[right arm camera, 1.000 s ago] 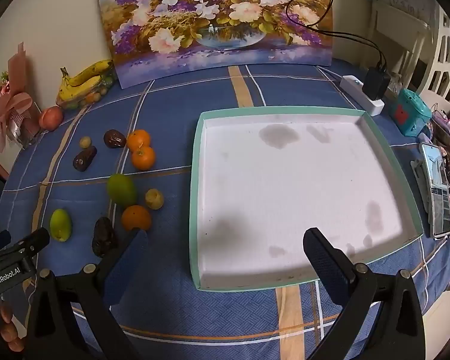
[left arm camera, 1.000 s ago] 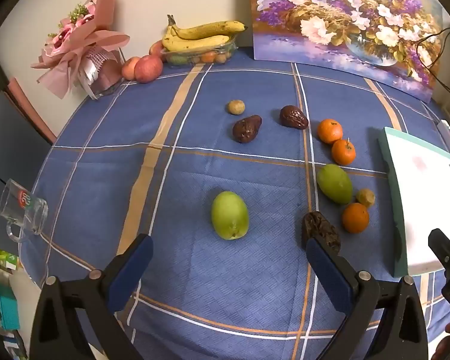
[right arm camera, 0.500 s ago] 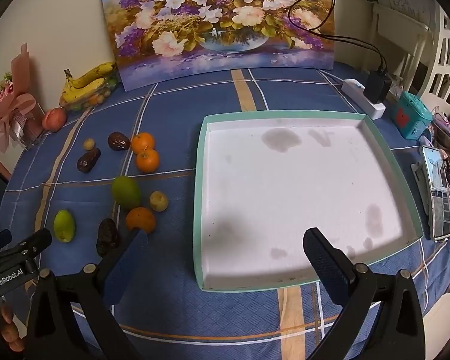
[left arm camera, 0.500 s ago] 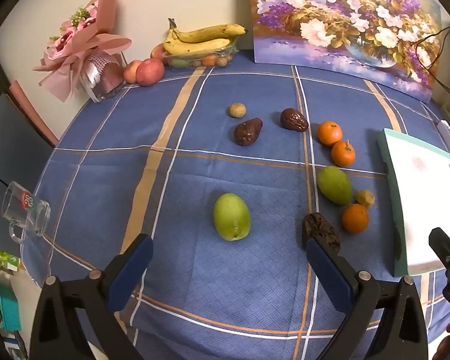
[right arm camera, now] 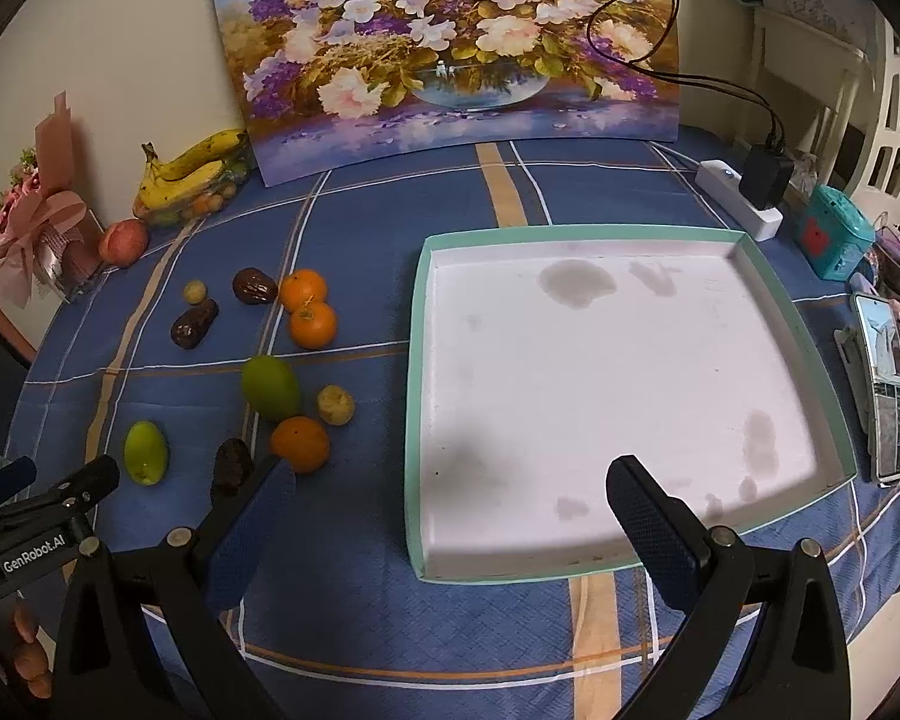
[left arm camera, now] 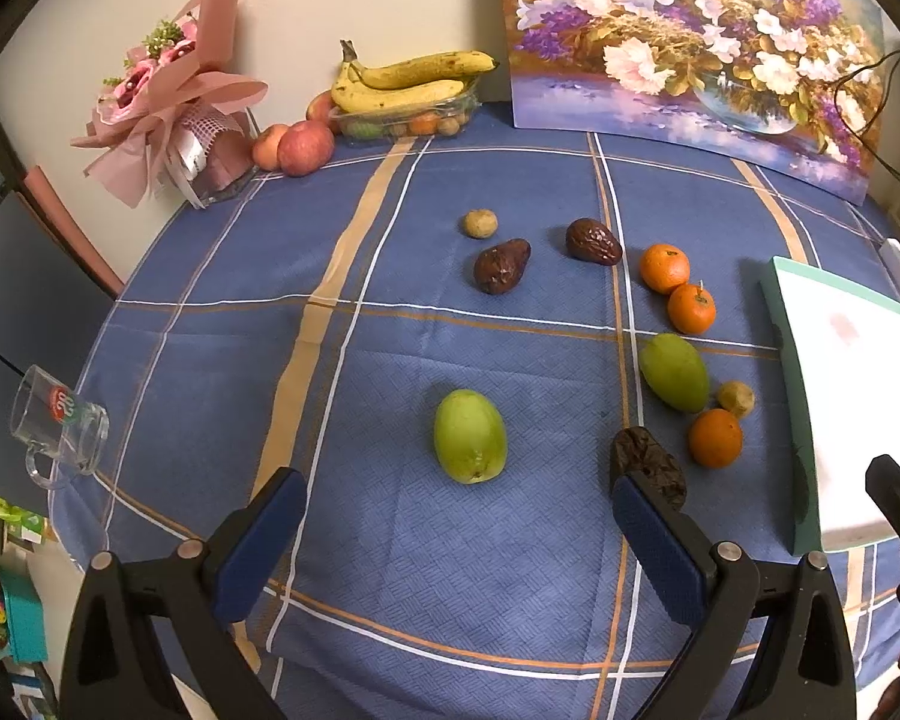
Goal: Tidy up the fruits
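Left gripper (left arm camera: 459,531): jaws spread wide, empty, above the cloth just short of the light green fruit (left arm camera: 469,444).
Right gripper (right arm camera: 450,513): jaws spread, empty, over the near edge of the tray (right arm camera: 417,360).
Fruits: 3 oranges (right arm camera: 299,444), 2 green, 3 dark, 2 small tan, all on the tablecloth (left arm camera: 210,330) left of the tray.

Both grippers held open above the tablecloth (left arm camera: 390,570)

The left gripper (left arm camera: 459,531) is spread wide and empty; the right gripper (right arm camera: 450,504) is likewise parted, with fingertips (right arm camera: 27,657) seen beneath the left one.
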